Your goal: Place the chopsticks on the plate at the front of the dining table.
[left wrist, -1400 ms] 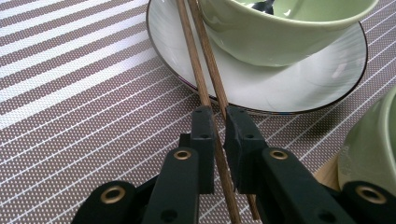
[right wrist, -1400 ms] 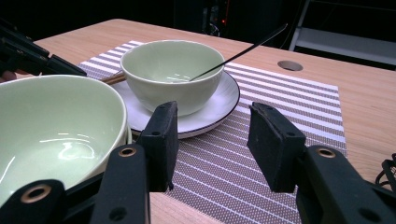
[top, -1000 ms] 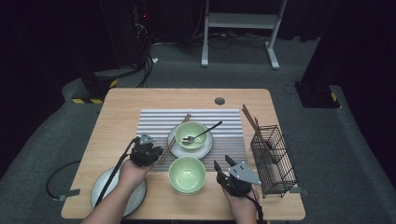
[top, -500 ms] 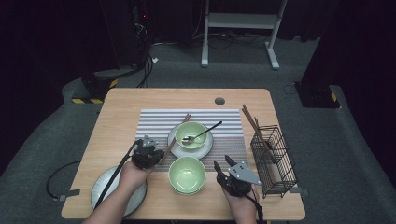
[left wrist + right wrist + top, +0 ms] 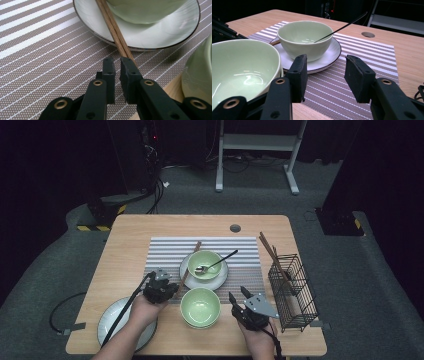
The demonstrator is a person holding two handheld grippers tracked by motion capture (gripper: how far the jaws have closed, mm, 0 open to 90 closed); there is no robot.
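High view: the left gripper (image 5: 161, 287) sits at the near end of the chopsticks (image 5: 190, 261) leaning on the saucer (image 5: 220, 279). Left gripper view: its jaws are nearly pressed together beside the chopsticks (image 5: 113, 28), gripping nothing. Right gripper view: the right gripper (image 5: 325, 75) is spread wide beside the near bowl (image 5: 239, 67).

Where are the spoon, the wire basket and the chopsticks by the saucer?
spoon (image 5: 222, 259), high view, on its handle.
wire basket (image 5: 295, 292), high view, on its mesh wall.
chopsticks (image 5: 113, 28), left gripper view, mid-shaft over the saucer rim.
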